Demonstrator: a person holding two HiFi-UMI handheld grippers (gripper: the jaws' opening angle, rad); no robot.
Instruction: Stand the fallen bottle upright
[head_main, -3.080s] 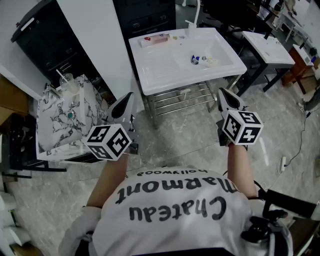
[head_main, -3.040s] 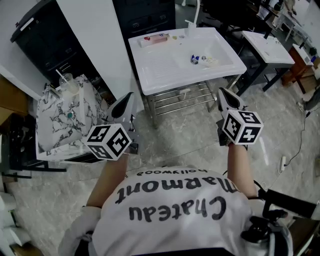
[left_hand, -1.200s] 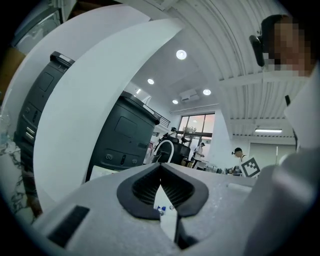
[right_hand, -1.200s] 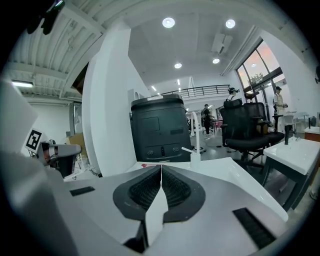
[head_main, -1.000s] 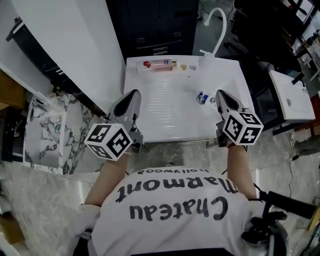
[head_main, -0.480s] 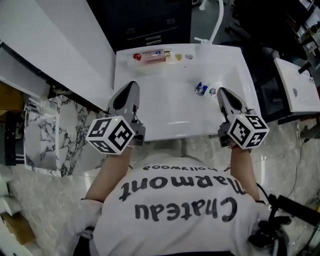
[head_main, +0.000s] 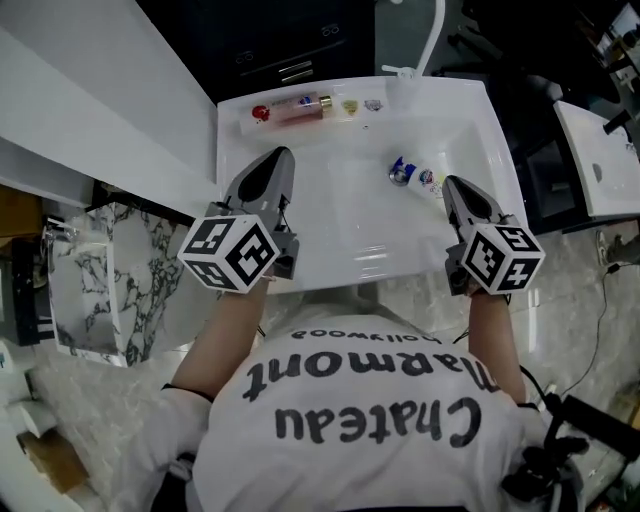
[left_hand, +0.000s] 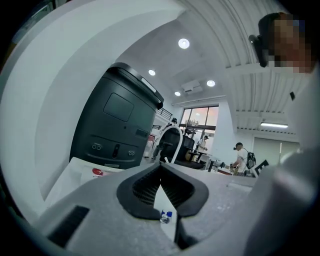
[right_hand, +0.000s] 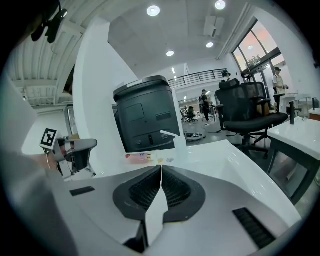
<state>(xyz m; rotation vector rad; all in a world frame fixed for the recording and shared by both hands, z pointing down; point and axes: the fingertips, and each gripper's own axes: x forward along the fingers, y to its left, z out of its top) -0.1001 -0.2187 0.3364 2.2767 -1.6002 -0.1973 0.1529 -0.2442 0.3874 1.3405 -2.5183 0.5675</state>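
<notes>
A pinkish bottle (head_main: 300, 105) with a gold cap lies on its side on the back ledge of the white sink unit (head_main: 350, 250); it also shows in the right gripper view as the pink bottle (right_hand: 137, 157). My left gripper (head_main: 282, 158) hovers over the sink's left drainer side, short of the bottle, its jaws shut with nothing between them. At the basin's right side my right gripper (head_main: 452, 186) is likewise shut and empty. Each gripper's own view shows closed pads: left gripper (left_hand: 161, 166), right gripper (right_hand: 161, 167).
A small blue-and-white object (head_main: 404, 171) lies in the basin by the drain. A red item (head_main: 260, 112), small pieces (head_main: 350, 105) and a pump dispenser (head_main: 403, 85) line the back ledge under a curved faucet (head_main: 432, 35). A marble-patterned basin (head_main: 95, 280) stands left.
The person has stepped up to the sink, which now sits close below. Both grippers have come forward and down over its front half, still shut.
</notes>
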